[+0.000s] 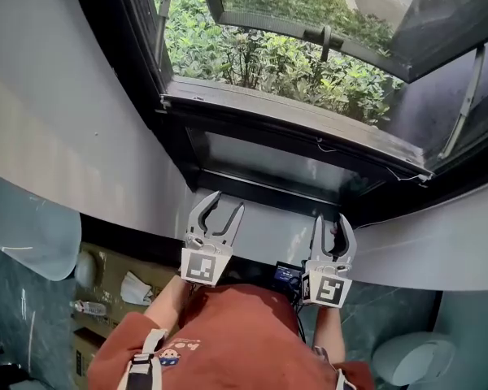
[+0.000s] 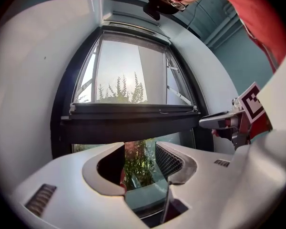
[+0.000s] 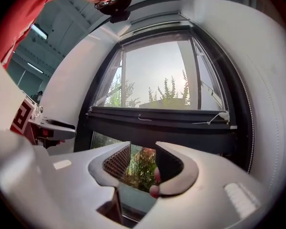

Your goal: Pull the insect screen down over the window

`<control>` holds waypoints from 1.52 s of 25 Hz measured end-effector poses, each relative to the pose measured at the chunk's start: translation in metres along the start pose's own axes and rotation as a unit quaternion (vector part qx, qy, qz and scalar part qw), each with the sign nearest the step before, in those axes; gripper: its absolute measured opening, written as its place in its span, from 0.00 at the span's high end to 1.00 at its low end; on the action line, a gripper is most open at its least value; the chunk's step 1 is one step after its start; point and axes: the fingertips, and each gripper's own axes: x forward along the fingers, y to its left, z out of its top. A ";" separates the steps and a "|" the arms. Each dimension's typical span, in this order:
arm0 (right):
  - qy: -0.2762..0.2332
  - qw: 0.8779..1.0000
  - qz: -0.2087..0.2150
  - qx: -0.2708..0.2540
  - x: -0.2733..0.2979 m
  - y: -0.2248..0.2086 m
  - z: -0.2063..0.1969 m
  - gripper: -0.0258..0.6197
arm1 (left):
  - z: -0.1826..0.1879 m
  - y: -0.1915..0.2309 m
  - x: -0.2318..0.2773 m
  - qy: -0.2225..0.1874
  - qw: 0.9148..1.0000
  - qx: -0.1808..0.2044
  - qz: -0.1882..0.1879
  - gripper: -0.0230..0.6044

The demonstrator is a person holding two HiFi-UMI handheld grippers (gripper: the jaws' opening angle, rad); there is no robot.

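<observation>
Both grippers are held low before the window [image 1: 228, 96]: the left gripper [image 1: 227, 201] with its jaws spread wide, the right gripper [image 1: 330, 218] with its jaws parted less. Nothing is gripped by either, and only the lower pane [image 1: 268, 165] is seen between them. The dark crossbar [image 2: 128, 116] is seen above the jaws, untouched, and a pale rail [image 2: 133, 26] along the frame's top; the screen itself cannot be made out for certain.

Green shrubs [image 1: 268, 59] fill the top of your head view; at lower left you have a plastic bottle [image 1: 88, 307] and a crumpled white item [image 1: 135, 288] lying by brown cardboard [image 1: 106, 262].
</observation>
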 end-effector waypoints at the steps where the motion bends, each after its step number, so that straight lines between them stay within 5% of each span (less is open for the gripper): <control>1: -0.004 1.000 -0.002 0.004 -0.001 -0.002 0.001 0.69 | 0.000 0.001 0.000 0.002 1.000 0.001 0.005 0.64; 5: -0.006 1.000 -0.001 0.008 0.000 -0.003 0.003 0.69 | 0.000 0.009 0.001 0.007 1.000 0.001 0.029 0.64; 20: -0.007 1.000 -0.002 0.003 -0.001 -0.004 0.003 0.70 | 0.003 0.007 0.000 0.001 1.000 0.006 0.028 0.66; 34: -0.010 1.000 0.000 0.006 -0.001 -0.003 0.006 0.94 | 0.007 0.005 -0.001 -0.002 1.000 0.013 0.028 0.95; 38: -0.002 1.000 0.002 0.001 0.000 -0.003 0.005 0.94 | 0.008 0.002 -0.001 -0.003 1.000 0.012 0.022 0.96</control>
